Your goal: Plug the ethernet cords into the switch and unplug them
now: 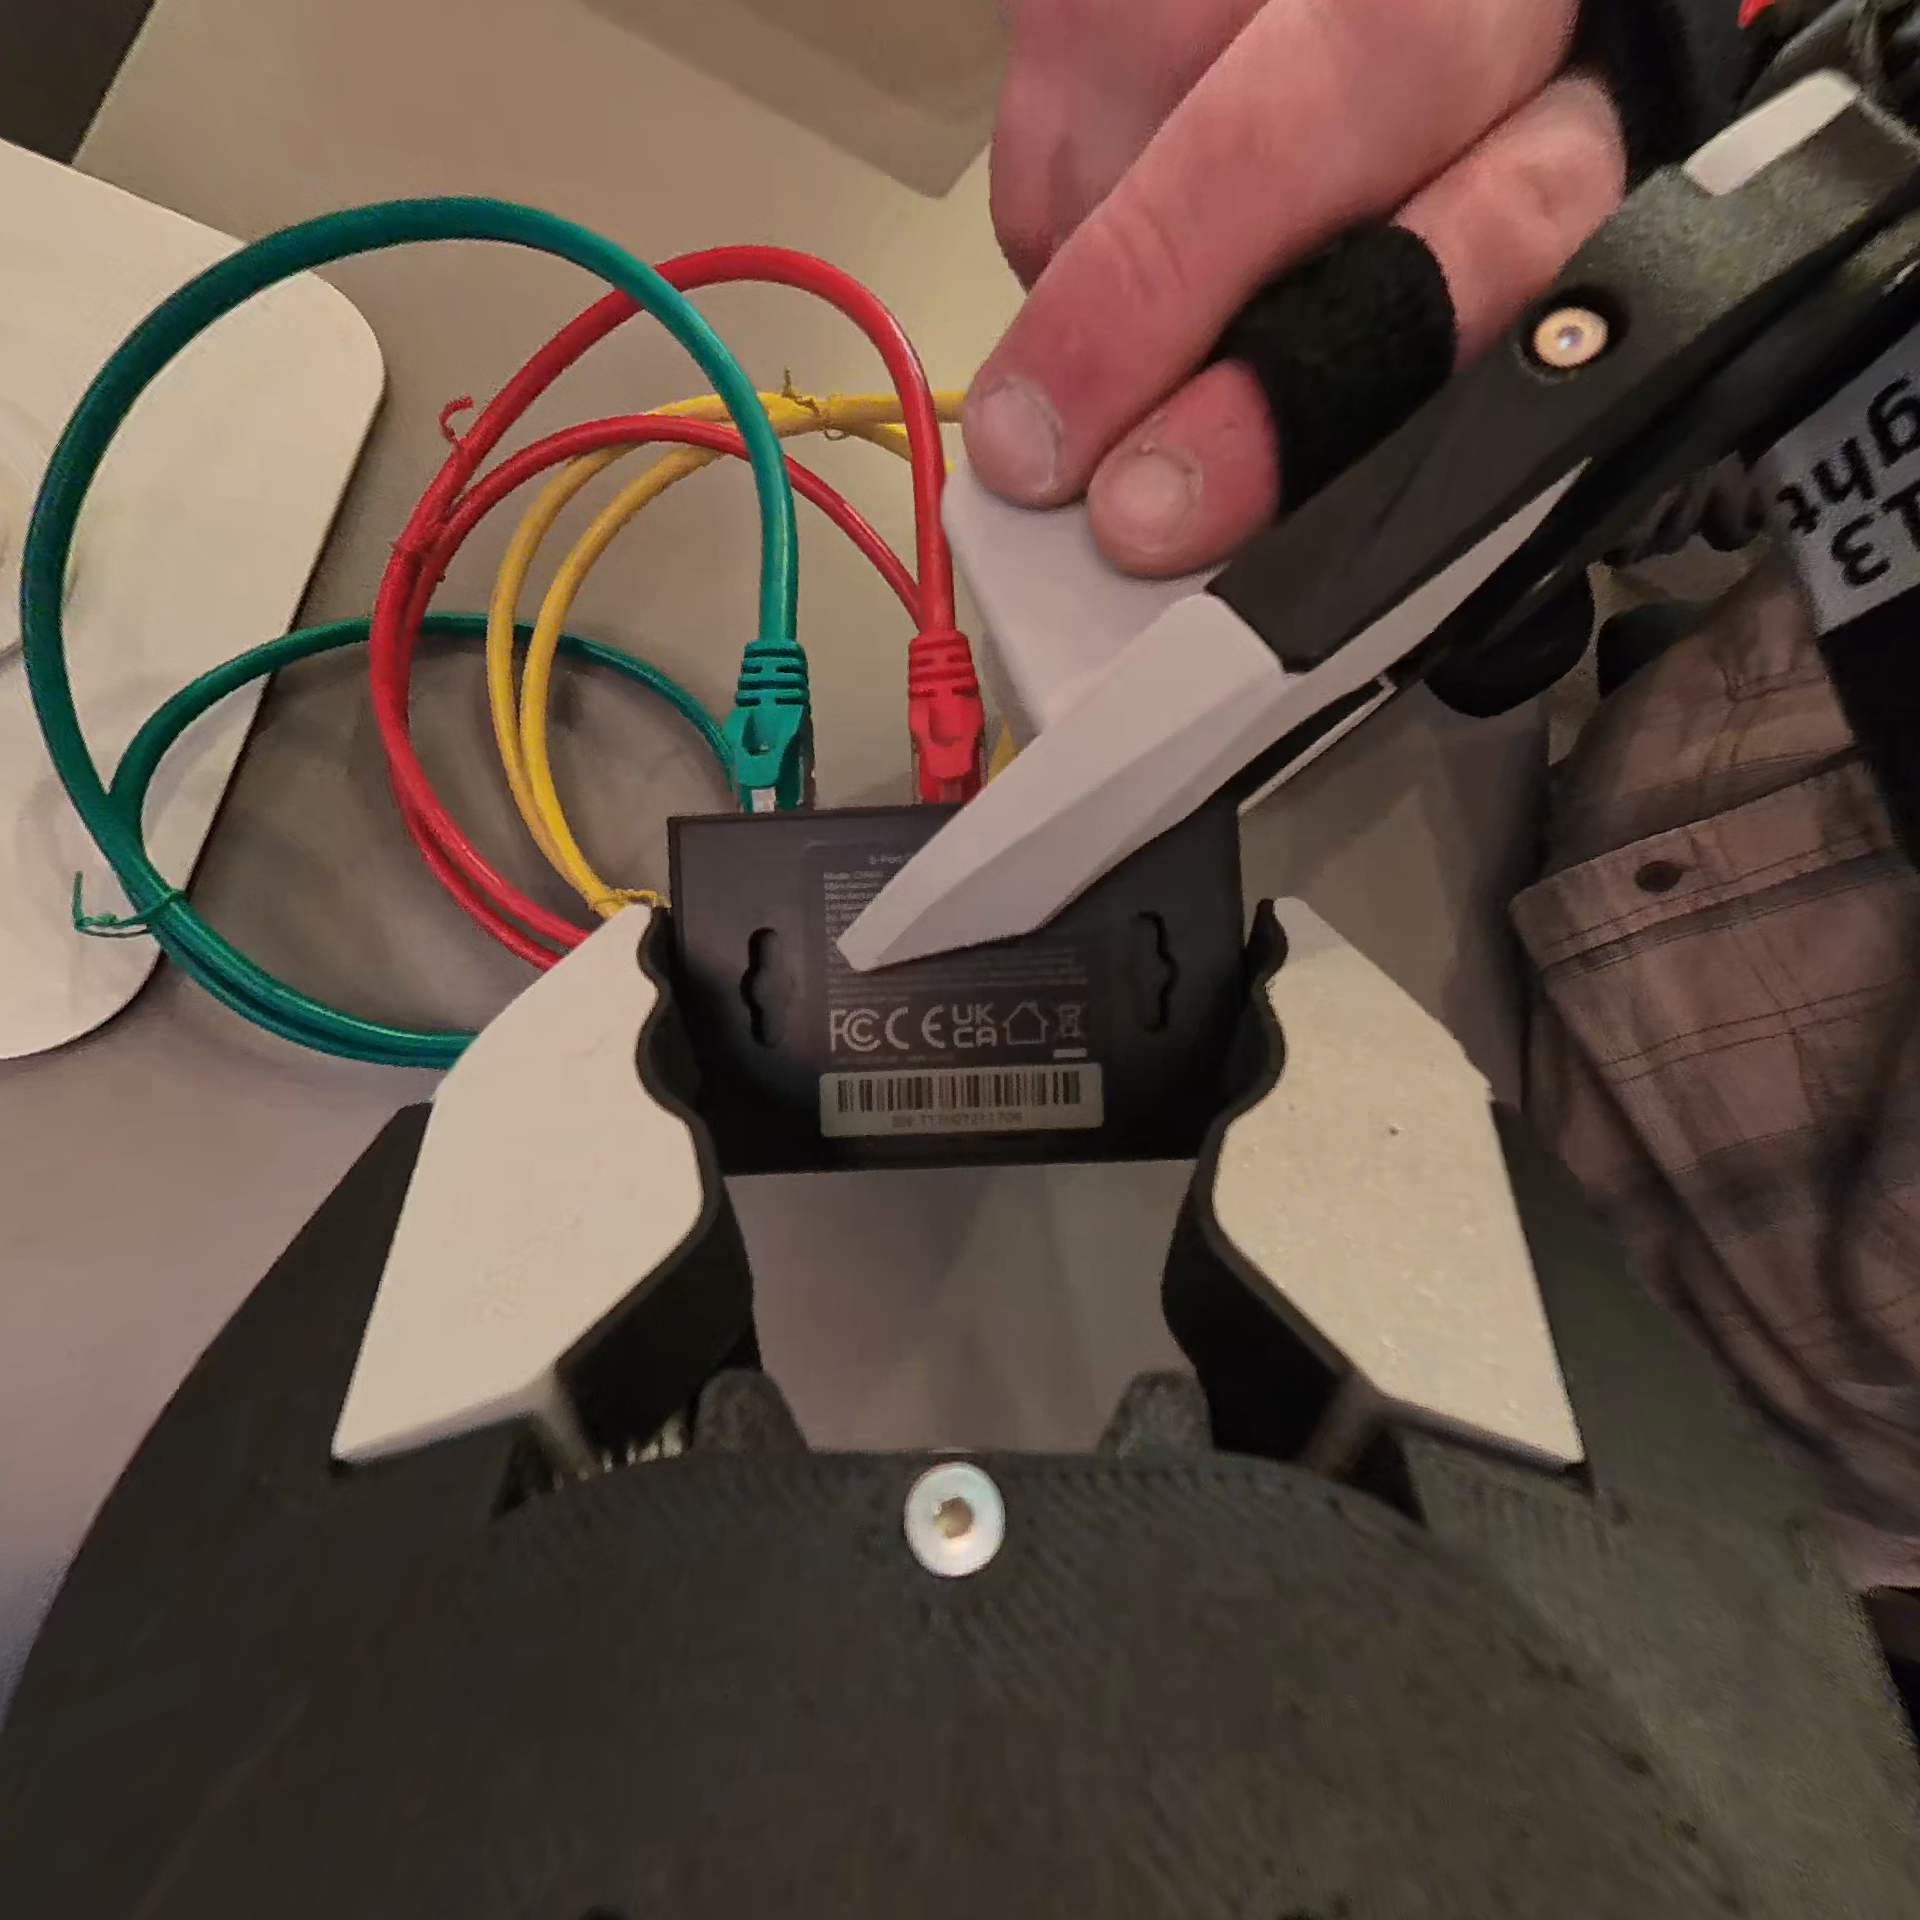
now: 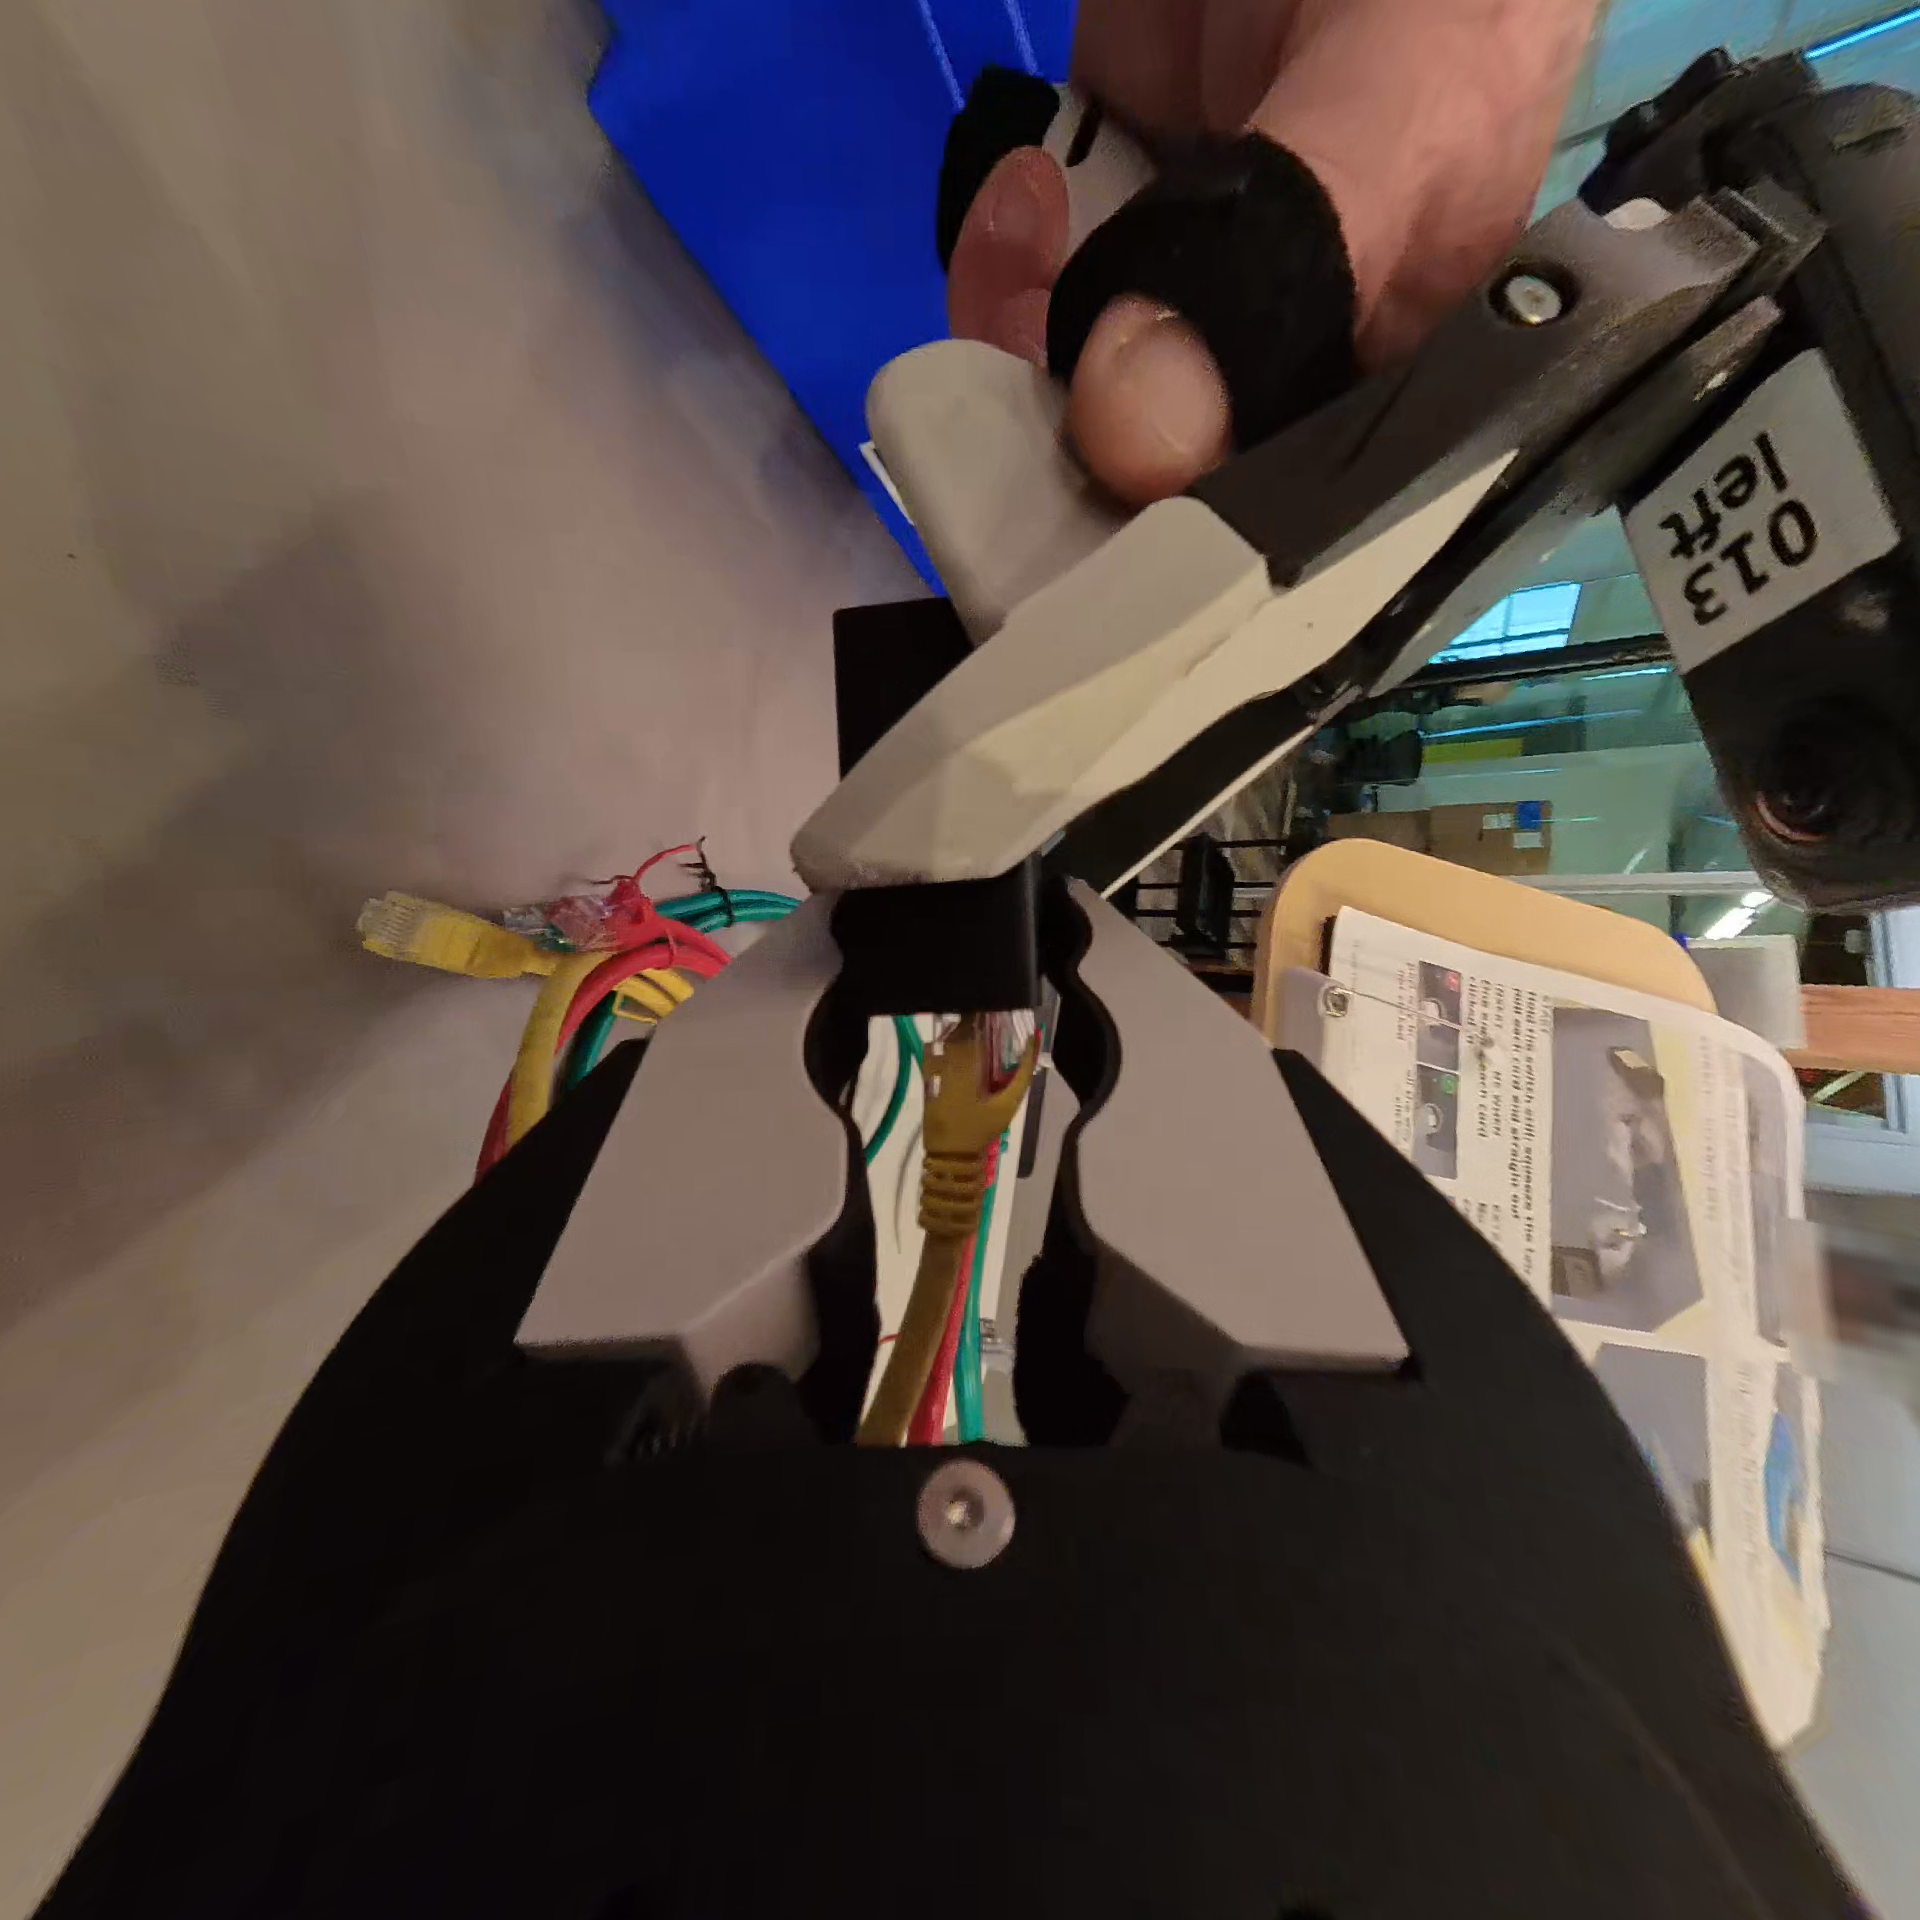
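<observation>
My left gripper (image 1: 956,935) is shut on the black switch (image 1: 935,1039), underside and label up, held above the table. A green plug (image 1: 769,727) and a red plug (image 1: 943,717) sit in its far edge. My right gripper (image 2: 951,904) is open. Its tips straddle the thin edge of the switch (image 2: 935,956), and a yellow plug (image 2: 966,1091) at the ports lies in the gap without being pinched. One of its fingers (image 1: 1039,831) crosses over the switch. Another yellow plug (image 2: 416,935) and a red plug (image 2: 582,914) lie loose on the table.
Looped green (image 1: 62,520), red and yellow (image 1: 540,623) cables lie on the beige table (image 1: 208,1195) behind the switch. A white pad (image 1: 156,520) is at left. A blue box (image 2: 810,208) stands behind. Printed sheets on a wooden board (image 2: 1558,1143) are at right. A plaid sleeve (image 1: 1714,987) is close. The tips of both grippers are at nearly the same place.
</observation>
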`<state>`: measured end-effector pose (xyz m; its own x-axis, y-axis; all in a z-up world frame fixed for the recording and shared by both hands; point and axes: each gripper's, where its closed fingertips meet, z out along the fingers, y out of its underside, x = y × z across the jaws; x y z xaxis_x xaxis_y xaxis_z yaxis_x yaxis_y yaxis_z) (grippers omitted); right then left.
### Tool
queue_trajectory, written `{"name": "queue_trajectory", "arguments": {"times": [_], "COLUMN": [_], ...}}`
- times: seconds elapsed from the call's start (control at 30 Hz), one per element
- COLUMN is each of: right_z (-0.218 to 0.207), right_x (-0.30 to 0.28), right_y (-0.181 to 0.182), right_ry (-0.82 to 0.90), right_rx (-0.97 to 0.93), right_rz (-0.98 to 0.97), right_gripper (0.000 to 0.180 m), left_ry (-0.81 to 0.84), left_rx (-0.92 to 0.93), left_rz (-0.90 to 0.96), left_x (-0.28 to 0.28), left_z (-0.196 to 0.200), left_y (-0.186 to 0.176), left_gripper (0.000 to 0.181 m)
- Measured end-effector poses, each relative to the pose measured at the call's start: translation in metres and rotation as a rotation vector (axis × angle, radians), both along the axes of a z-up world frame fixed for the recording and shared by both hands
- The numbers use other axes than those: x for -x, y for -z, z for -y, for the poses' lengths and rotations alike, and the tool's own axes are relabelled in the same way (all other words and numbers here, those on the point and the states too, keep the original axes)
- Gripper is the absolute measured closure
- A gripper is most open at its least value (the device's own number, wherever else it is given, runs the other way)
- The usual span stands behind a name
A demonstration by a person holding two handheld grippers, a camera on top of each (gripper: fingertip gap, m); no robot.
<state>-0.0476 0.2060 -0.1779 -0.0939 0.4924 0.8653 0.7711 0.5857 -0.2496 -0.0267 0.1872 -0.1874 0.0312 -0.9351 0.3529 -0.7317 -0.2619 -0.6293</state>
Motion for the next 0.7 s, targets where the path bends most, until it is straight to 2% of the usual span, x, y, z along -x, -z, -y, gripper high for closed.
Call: {"name": "queue_trajectory", "arguments": {"times": [0.03, 0.1, 0.17, 0.3, 0.4, 0.5, 0.57, 0.67, 0.7], "right_z": [-0.001, -0.001, -0.001, -0.001, -0.006, -0.008, -0.008, -0.01, -0.01], "right_x": [-0.001, -0.002, -0.003, -0.007, -0.013, -0.016, -0.017, -0.019, -0.02], "right_y": [-0.001, 0.0, -0.001, -0.007, -0.008, -0.011, -0.013, -0.018, -0.019], "right_ry": [0.008, 0.011, 0.009, 0.013, 0.045, 0.072, 0.094, 0.112, 0.114], "right_rx": [-0.01, 0.009, 0.042, 0.097, 0.111, 0.135, 0.15, 0.149, 0.159], "right_rz": [-0.003, -0.002, -0.03, -0.082, -0.082, -0.095, -0.095, -0.112, -0.117], "right_gripper": [0.151, 0.155, 0.155, 0.155, 0.155, 0.155, 0.155, 0.155, 0.155], "left_ry": [-0.011, -0.014, -0.012, 0.034, 0.022, -0.002, -0.024, -0.057, -0.057], "left_rx": [-0.001, -0.069, -0.179, -0.492, -0.745, -0.968, -1.051, -1.091, -1.131], "left_rz": [0.011, 0.018, 0.001, -0.085, -0.146, -0.257, -0.303, -0.272, -0.271], "left_x": [-0.001, -0.002, -0.002, 0.003, 0.006, 0.011, 0.012, 0.009, 0.008], "left_z": [-0.002, -0.005, -0.008, -0.007, -0.011, -0.016, -0.017, -0.016, -0.016], "left_y": [-0.002, -0.008, -0.015, -0.023, -0.032, -0.033, -0.032, -0.036, -0.038], "left_gripper": [0.08, 0.083, 0.079, 0.076, 0.089, 0.112, 0.126, 0.151, 0.152]}}
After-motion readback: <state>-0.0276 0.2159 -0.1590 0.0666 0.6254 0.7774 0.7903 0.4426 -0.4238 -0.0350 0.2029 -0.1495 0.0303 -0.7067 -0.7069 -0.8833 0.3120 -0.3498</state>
